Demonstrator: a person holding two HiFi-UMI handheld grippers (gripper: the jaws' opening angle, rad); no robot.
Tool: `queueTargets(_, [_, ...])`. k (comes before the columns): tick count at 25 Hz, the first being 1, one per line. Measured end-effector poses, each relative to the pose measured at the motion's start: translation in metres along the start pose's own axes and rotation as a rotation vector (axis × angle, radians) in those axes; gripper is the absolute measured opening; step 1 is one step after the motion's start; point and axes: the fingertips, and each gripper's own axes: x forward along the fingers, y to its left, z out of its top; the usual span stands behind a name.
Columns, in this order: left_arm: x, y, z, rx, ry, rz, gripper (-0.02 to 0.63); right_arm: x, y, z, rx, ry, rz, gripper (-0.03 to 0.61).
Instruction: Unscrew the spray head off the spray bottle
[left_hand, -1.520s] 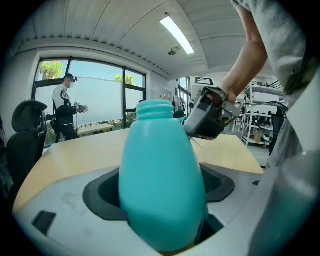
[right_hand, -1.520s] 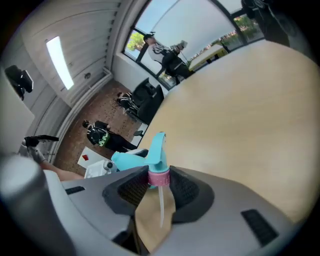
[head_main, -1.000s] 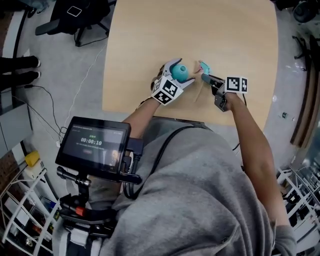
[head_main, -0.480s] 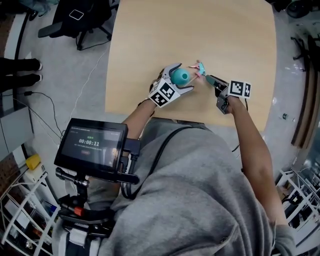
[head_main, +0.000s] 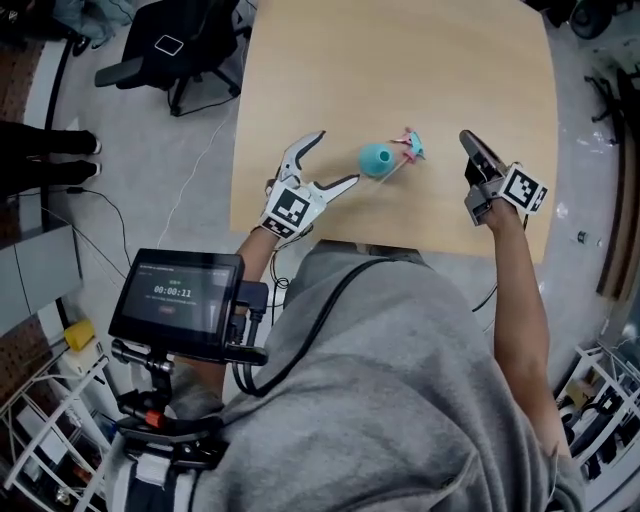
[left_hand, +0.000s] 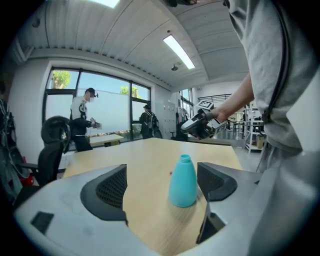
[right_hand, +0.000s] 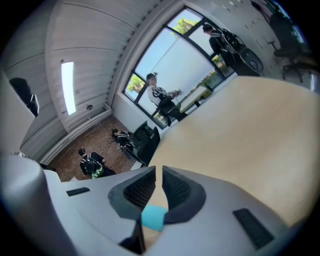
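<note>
While the left gripper (head_main: 338, 158) hangs spread, the bottle (left_hand: 183, 181) stands open-necked on the surface (head_main: 400, 60) ahead of it. The spray head (head_main: 408, 147) lies just beside the bottle, too small to make out clearly. The right gripper (head_main: 467, 141) is pressed together on nothing.

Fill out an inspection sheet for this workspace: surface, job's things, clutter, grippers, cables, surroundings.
Surface: light wooden table, flat and dry-looking.
Job's things: teal plastic spray bottle upright, neck open; detached spray head lying on the table beside it.
Clutter: nothing seen.
Grippers: left gripper open, jaws either side of the bottle, not touching; right gripper jaws nearly together, apart from both things.
Cables: thin cable on the floor left of the table.
Surroundings: black office chair; timer screen; large windows.
</note>
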Motion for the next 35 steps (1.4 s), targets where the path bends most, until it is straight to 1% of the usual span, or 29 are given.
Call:
queueTargets(1, [-0.009, 0.012, 0.013, 0.004, -0.027, 0.04, 0.435, -0.007, 0.012, 0.017, -0.053, -0.041, 0.006, 0.022])
queueTargets(2, [-0.017, 0.023, 0.029, 0.011, -0.064, 0.077, 0.4, -0.014, 0.027, 0.034, -0.105, -0.084, 0.023, 0.006])
queueTargets(3, [-0.025, 0.033, 0.047, 0.018, -0.11, 0.106, 0.315, -0.021, 0.045, 0.049, -0.156, -0.126, 0.049, 0.006])
queueTargets(5, [-0.041, 0.046, 0.083, 0.005, -0.198, 0.131, 0.069, -0.034, 0.085, 0.072, -0.274, -0.194, 0.102, 0.005])
queueTargets(6, [-0.047, 0.05, 0.1, -0.011, -0.229, 0.132, 0.003, -0.04, 0.106, 0.079, -0.342, -0.221, 0.123, 0.005])
queueTargets(9, [-0.058, 0.061, 0.145, -0.029, -0.275, 0.138, 0.003, -0.054, 0.165, 0.093, -0.536, -0.281, 0.18, 0.005])
queueTargets(12, [-0.064, 0.055, 0.188, -0.022, -0.318, 0.145, 0.003, -0.078, 0.207, 0.094, -0.681, -0.319, 0.212, 0.005])
queueTargets(15, [-0.079, 0.018, 0.225, -0.005, -0.36, 0.138, 0.003, -0.124, 0.239, 0.083, -0.791, -0.351, 0.193, 0.005])
queueTargets(17, [-0.094, -0.015, 0.238, 0.014, -0.382, 0.134, 0.003, -0.157, 0.254, 0.062, -0.839, -0.367, 0.176, 0.005])
queueTargets(20, [-0.113, -0.072, 0.249, 0.028, -0.402, 0.133, 0.003, -0.209, 0.265, 0.025, -0.883, -0.375, 0.153, 0.005])
queueTargets(23, [-0.12, -0.13, 0.256, 0.049, -0.401, 0.131, 0.003, -0.263, 0.264, -0.004, -0.907, -0.373, 0.131, 0.005])
queueTargets(26, [-0.125, -0.186, 0.264, 0.077, -0.385, 0.136, 0.003, -0.32, 0.262, -0.027, -0.94, -0.375, 0.114, 0.005])
queueTargets(28, [-0.131, -0.219, 0.273, 0.088, -0.377, 0.153, 0.003, -0.359, 0.26, -0.038, -0.953, -0.381, 0.107, 0.005])
queueTargets(31, [-0.145, -0.263, 0.279, 0.096, -0.366, 0.182, 0.003, -0.408, 0.258, -0.059, -0.948, -0.4, 0.114, 0.005])
queueTargets(35, [-0.173, -0.304, 0.281, 0.101, -0.389, 0.195, 0.003, -0.44, 0.265, -0.094, -0.937, -0.395, 0.127, 0.005])
